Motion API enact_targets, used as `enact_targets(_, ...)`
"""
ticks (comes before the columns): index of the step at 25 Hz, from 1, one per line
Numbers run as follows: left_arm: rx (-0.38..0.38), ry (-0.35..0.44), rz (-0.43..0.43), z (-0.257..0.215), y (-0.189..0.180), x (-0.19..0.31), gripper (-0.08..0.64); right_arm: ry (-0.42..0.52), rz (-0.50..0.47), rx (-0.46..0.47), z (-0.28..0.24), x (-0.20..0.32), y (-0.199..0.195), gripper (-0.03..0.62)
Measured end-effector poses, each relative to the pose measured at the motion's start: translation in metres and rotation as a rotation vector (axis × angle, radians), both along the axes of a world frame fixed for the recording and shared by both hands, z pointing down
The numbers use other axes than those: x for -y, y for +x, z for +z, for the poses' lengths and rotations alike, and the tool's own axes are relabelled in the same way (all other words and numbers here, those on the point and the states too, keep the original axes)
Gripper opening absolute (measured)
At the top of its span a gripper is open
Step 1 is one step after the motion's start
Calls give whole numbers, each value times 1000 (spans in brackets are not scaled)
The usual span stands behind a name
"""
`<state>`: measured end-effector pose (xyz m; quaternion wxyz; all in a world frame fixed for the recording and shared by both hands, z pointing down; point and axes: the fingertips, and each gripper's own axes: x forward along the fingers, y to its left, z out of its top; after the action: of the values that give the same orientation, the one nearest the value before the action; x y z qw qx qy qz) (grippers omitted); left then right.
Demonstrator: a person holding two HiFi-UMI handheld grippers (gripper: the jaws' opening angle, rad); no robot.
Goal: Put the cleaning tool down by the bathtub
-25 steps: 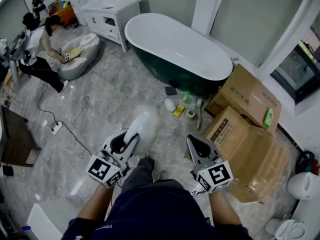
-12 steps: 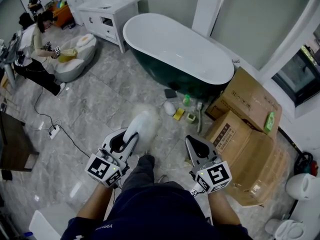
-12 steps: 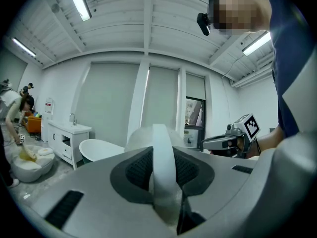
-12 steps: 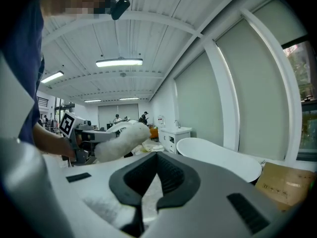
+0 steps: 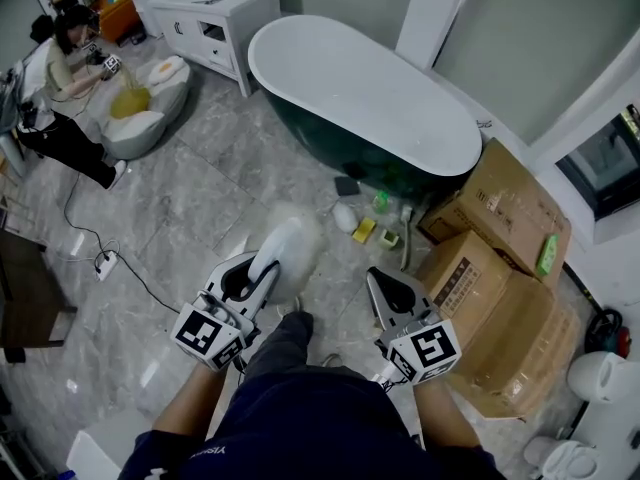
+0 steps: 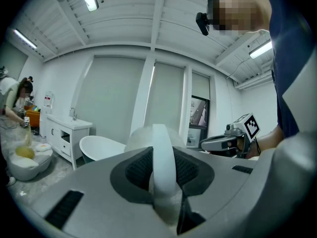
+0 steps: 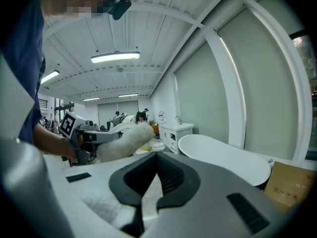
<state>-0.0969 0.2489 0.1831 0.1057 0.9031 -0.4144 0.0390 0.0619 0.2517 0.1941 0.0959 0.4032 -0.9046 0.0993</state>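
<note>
Showing the left gripper (image 5: pixel 243 286) closed on the white handle of the cleaning tool (image 5: pixel 286 248), the handle pinched upright between the two dark pads, as the left gripper view confirms; the tool's fluffy white head projects forward past the jaws, carried in the air above the grey marble floor (image 5: pixel 190 203) and not resting on it; the right gripper (image 5: pixel 393 295) is held level beside it, apart from the tool, its jaws drawn together at the tips with nothing between them; the bathtub (image 5: pixel 360 93), white inside and dark green outside, stands ahead of both grippers, apart from the tool; a cluster of small bottles and a yellow sponge (image 5: pixel 362 230) lies on the floor at the tub's foot; stacked cardboard boxes (image 5: pixel 500 268) sit to the right; a white vanity cabinet (image 5: pixel 215 18) stands beyond the tub's left end; a person (image 5: pixel 60 88) crouches at far left.
</note>
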Motion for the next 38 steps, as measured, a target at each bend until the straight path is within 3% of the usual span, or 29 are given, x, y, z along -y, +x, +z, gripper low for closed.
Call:
enact_targets(21,-27,-41,79,8,-83,157,109,-53,55,-37,2,146,-85,3)
enact_targets(38,-21,-56,67,21,-108,211,109,-98,90,-15,18,202,-92,3)
